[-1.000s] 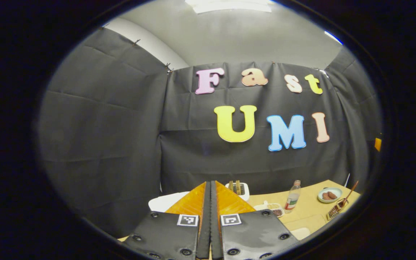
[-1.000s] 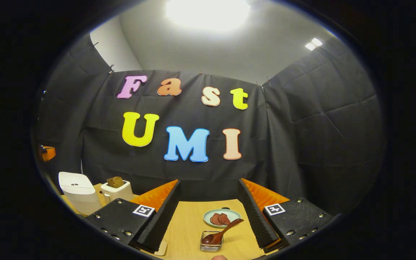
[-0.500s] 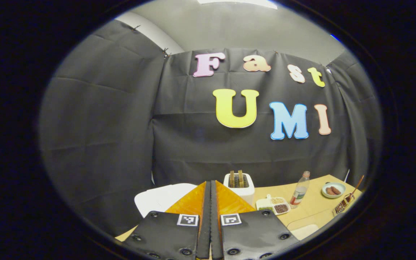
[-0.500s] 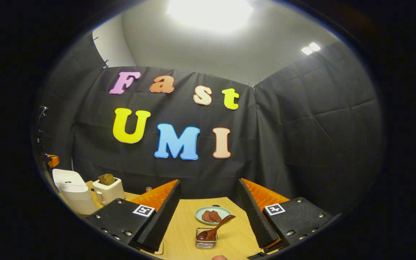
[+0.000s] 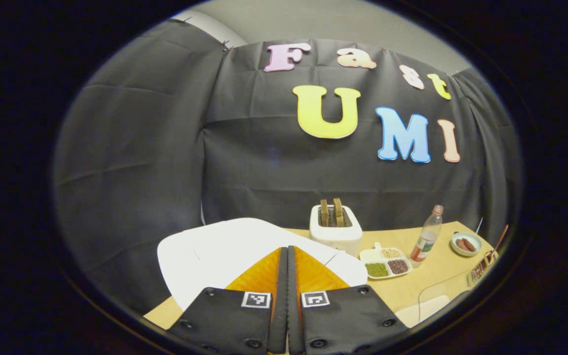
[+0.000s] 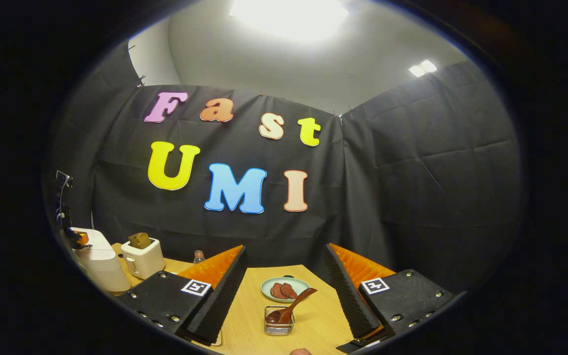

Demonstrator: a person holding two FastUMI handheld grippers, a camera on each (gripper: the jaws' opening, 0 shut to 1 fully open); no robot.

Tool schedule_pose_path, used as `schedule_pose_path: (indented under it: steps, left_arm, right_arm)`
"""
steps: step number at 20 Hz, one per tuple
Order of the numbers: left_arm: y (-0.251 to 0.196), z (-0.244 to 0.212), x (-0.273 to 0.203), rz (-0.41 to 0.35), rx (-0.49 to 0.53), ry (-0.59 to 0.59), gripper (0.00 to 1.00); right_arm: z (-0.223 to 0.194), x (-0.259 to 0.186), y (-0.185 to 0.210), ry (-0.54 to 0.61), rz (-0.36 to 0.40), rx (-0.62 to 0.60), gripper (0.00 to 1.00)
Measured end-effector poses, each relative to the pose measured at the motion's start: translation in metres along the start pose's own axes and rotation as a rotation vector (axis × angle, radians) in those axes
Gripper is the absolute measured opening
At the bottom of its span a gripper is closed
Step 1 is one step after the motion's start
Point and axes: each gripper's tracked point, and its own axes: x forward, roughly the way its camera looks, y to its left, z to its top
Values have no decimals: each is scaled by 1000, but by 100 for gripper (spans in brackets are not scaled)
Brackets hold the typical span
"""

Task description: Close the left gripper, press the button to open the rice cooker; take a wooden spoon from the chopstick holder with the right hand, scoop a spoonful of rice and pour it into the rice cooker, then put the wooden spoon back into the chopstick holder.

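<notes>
Left gripper (image 5: 287,256): jaws closed, empty, above white rice cooker (image 5: 225,249) lid.
Right gripper (image 6: 284,273): jaws wide, wooden spoon (image 6: 291,309) ahead.
Risk: closed tips could miss the unseen button.

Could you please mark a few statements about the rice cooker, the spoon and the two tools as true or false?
1. The left tool is shut. True.
2. The right tool grips the wooden spoon. False: it is open, and the spoon rests in the chopstick holder.
3. The rice cooker lid is raised. False: it is down.
4. Two slices stand in the toaster. True.
5. The plate lies beyond the chopstick holder. True.
</notes>
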Motion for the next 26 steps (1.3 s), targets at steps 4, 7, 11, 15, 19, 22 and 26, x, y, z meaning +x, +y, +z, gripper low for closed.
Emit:
schedule_pose_path:
  steps: [4,7,11,15,19,22,26]
  left_arm:
    - [-1,-19,5,-1,-13,41,9]
    - [-1,-21,5,9,15,36,9]
    - [2,-21,5,50,4,21,9]
    - [4,-25,3,97,-26,39,7]
    - [3,-26,-4,91,-103,59,9]
    - [5,-27,-4,112,-55,76,7]
    - [4,-16,-6,139,-48,89,8]
  right_arm:
    - [-1,0,7,-1,7,-12,95]
    - [-1,3,11,2,16,-10,95]
    - [0,8,13,-5,30,-10,95]
    - [3,6,11,-10,45,-6,95]
    - [9,9,1,-30,41,-12,95]
    - [10,10,-4,-33,46,6,95]
    - [15,12,-11,-52,65,6,95]
